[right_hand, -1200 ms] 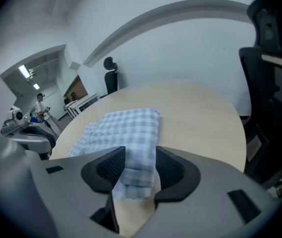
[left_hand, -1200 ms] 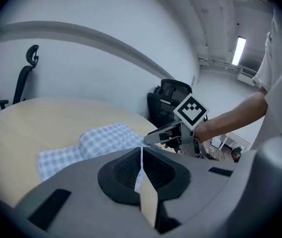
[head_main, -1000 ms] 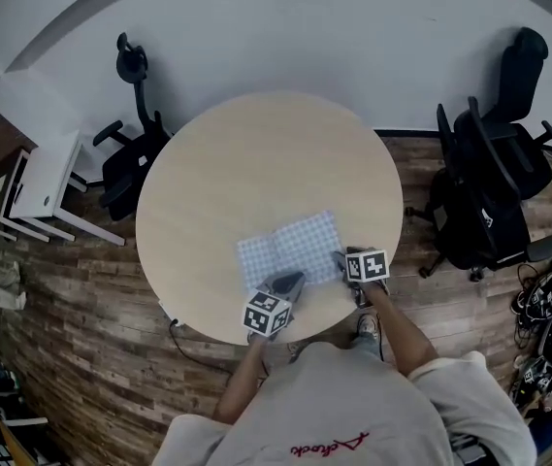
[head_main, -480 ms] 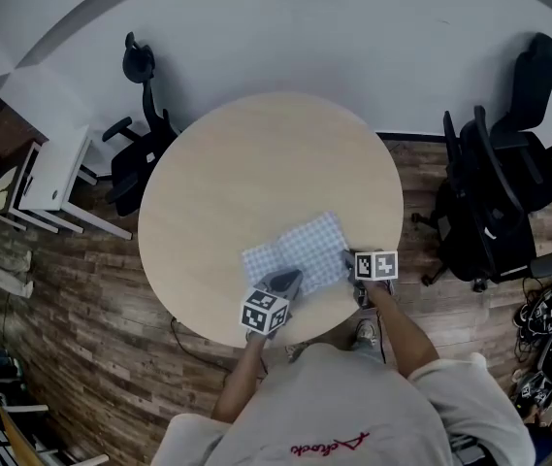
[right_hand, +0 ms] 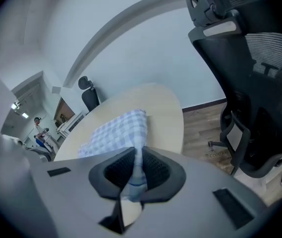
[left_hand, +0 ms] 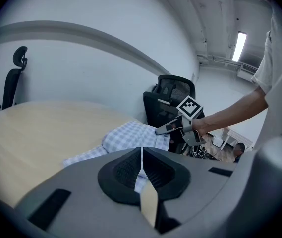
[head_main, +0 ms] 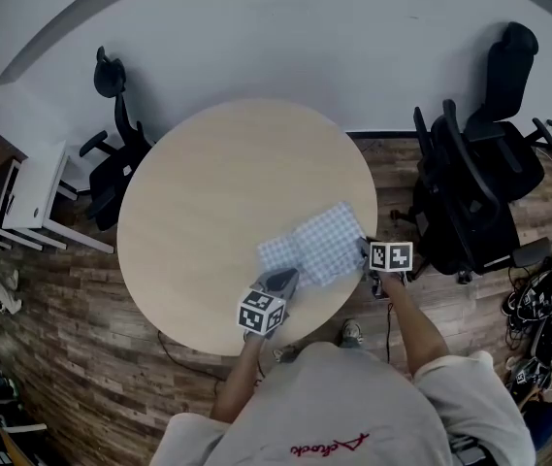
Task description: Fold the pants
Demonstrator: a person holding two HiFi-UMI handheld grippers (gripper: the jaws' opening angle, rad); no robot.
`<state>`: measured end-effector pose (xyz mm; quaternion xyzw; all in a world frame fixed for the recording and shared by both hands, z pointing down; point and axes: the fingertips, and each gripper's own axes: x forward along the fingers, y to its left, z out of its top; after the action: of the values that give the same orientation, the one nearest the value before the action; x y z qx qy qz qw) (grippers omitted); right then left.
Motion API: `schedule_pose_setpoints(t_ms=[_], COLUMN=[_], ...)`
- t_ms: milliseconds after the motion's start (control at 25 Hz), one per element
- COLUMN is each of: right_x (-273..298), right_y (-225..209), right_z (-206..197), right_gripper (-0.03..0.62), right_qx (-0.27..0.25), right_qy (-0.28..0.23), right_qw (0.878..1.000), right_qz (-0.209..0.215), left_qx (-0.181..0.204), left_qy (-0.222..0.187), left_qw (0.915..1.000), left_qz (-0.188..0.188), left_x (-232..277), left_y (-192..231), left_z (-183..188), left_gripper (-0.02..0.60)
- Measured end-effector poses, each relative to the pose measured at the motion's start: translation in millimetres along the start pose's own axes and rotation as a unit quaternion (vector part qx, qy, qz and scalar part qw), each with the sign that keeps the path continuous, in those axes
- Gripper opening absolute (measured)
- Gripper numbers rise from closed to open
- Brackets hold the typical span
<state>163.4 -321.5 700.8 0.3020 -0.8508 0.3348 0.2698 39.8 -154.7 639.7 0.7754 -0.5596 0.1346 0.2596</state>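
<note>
Both the left gripper (head_main: 284, 280) and the right gripper (head_main: 368, 253), its jaws just closed, clamp edges of the checked pants (head_main: 316, 244).

The left gripper (left_hand: 141, 157) points forward and slightly downward from the bare left forearm (head_main: 240, 382), which reaches out from the body. Its fingers (left_hand: 123, 170) are pressed together on a thin edge of the pants (head_main: 319, 244). The right gripper (right_hand: 137, 160), on the right forearm (head_main: 413, 323) stretched out to the right side, tilts more steeply down; its fingers (right_hand: 158, 170) have just been closing and pinch a fold of the same cloth.
</note>
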Motion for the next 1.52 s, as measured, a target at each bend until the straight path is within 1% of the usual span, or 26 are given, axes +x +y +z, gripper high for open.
schedule_pose_setpoints(t_ms=[80,160,280,360,480,560,600,720,840,920,1000,1040,1120,1200,1240,1360,1440,1480,1520], right_x=[-8,-17,-34,-42,-48,-46,-43,-29,-4,21,50,63,82,92,94,93,91,89,86], right_y=[10,32,75,111,169,206,224,270,305,323,336,341,347,353,355,361,367,371,375], right_z=[6,16,32,40,38,29,23,-4,-39,-71,-113,-136,-176,-204,-215,-229,-230,-228,-223], right_gripper=[0.064,0.064,0.064,0.064,0.064,0.064,0.064,0.065,0.066,0.066,0.069,0.080,0.106,0.109,0.109,0.112,0.118,0.121,0.126], right_qx=[-0.012,-0.036,-0.095,-0.148,-0.235,-0.294,-0.325,-0.412,-0.476,-0.519,-0.551,-0.557,-0.559,-0.555,-0.550,-0.526,-0.513,-0.502,-0.488], right_qy=[-0.012,-0.028,-0.045,-0.050,-0.047,-0.041,-0.034,-0.001,0.031,0.061,0.104,0.131,0.183,0.215,0.226,0.236,0.235,0.229,0.216], right_qw=[1.000,0.999,0.993,0.985,0.967,0.950,0.940,0.906,0.874,0.848,0.823,0.814,0.801,0.796,0.796,0.807,0.814,0.821,0.831], right_qz=[0.009,0.026,0.053,0.069,0.086,0.091,0.094,0.095,0.088,0.084,0.092,0.099,0.109,0.111,0.113,0.124,0.139,0.148,0.156], left_qx=[-0.002,-0.008,-0.017,-0.020,-0.027,-0.033,-0.037,-0.055,-0.075,-0.091,-0.108,-0.117,-0.131,-0.140,-0.143,-0.145,-0.139,-0.135,-0.129], left_qy=[-0.004,-0.008,-0.017,-0.022,-0.031,-0.039,-0.043,-0.055,-0.060,-0.061,-0.061,-0.060,-0.059,-0.061,-0.063,-0.069,-0.070,-0.071,-0.072], left_qw=[1.0000,0.9999,0.9997,0.9995,0.9991,0.9985,0.9980,0.9954,0.9918,0.9881,0.9832,0.9806,0.9758,0.9722,0.9708,0.9700,0.9729,0.9751,0.9776], left_qz=[0.002,0.004,0.008,0.011,0.014,0.021,0.027,0.055,0.085,0.109,0.134,0.146,0.165,0.178,0.182,0.183,0.170,0.161,0.150], left_x=[-3,-8,-16,-22,-34,-44,-50,-73,-102,-125,-150,-163,-186,-207,-216,-233,-232,-228,-224], left_y=[1,4,7,9,12,17,20,34,49,61,73,78,87,97,101,110,110,109,106], left_z=[-1,-3,-6,-9,-14,-18,-20,-31,-47,-62,-80,-90,-108,-120,-124,-130,-128,-126,-122], left_gripper=[0.038,0.038,0.038,0.038,0.038,0.038,0.038,0.038,0.038,0.038,0.038,0.038,0.038,0.038,0.038,0.038,0.038,0.038,0.038])
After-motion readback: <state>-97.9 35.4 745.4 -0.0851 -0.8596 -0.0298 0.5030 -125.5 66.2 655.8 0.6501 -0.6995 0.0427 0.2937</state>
